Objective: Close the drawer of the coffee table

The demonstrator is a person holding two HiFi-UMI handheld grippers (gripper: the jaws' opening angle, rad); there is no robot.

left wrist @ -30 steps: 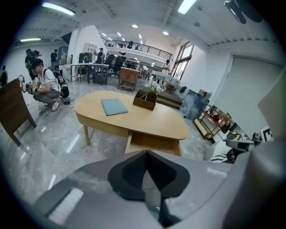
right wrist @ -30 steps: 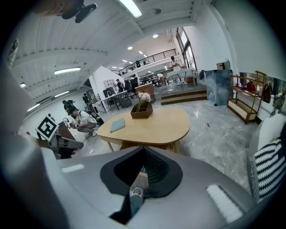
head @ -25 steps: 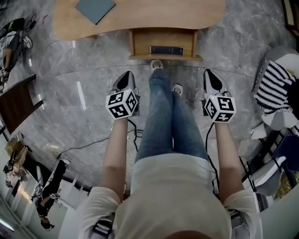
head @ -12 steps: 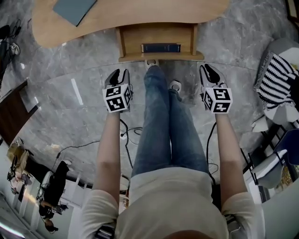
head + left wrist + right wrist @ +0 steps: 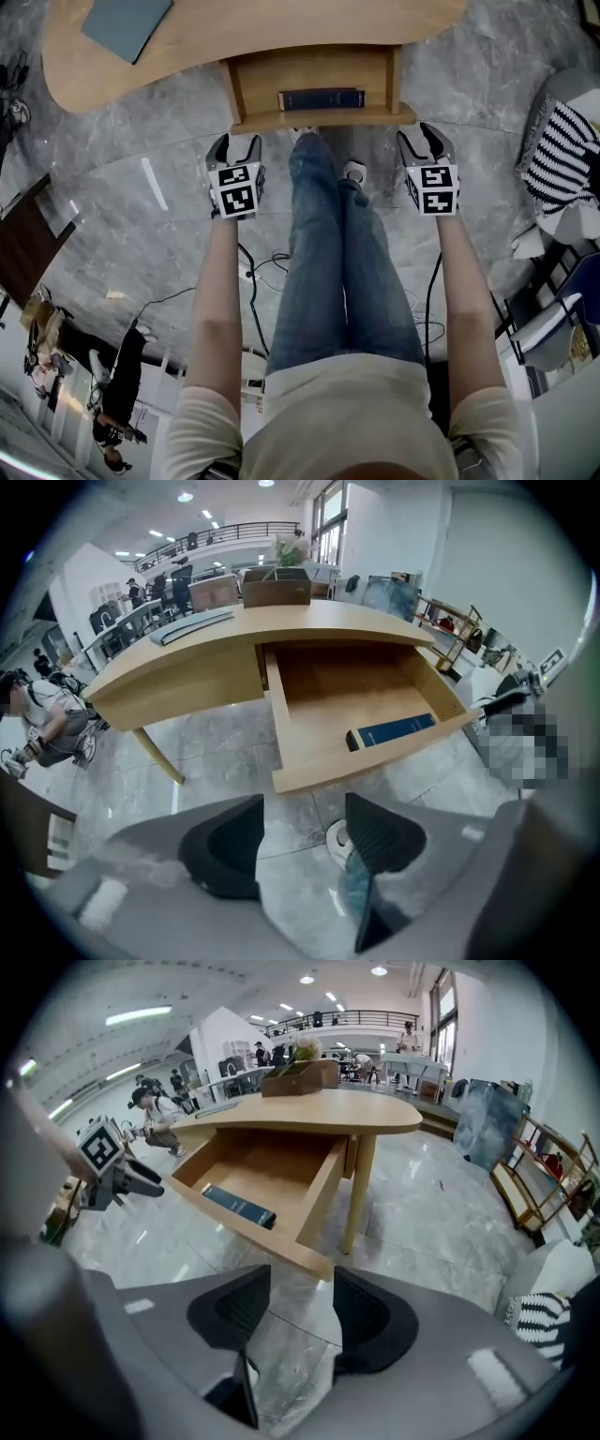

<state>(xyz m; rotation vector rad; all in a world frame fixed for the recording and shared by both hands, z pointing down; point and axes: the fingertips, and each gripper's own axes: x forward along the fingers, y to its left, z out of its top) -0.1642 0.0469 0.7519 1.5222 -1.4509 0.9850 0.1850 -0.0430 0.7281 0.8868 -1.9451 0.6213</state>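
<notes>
**While drawer stood open, jaws widened**

Pulled out from the wooden surface, it held a dark book. Left tongs and right tongs hovered near its front corners, jaws opening, nothing between them.

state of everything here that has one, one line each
drawer, open, pulled out from the table
dark blue book, lying flat inside the drawer
left gripper, jaws opening, nothing between them
right gripper, jaws opening, nothing between them
grey-blue book, closed, flat on the table
</notes>
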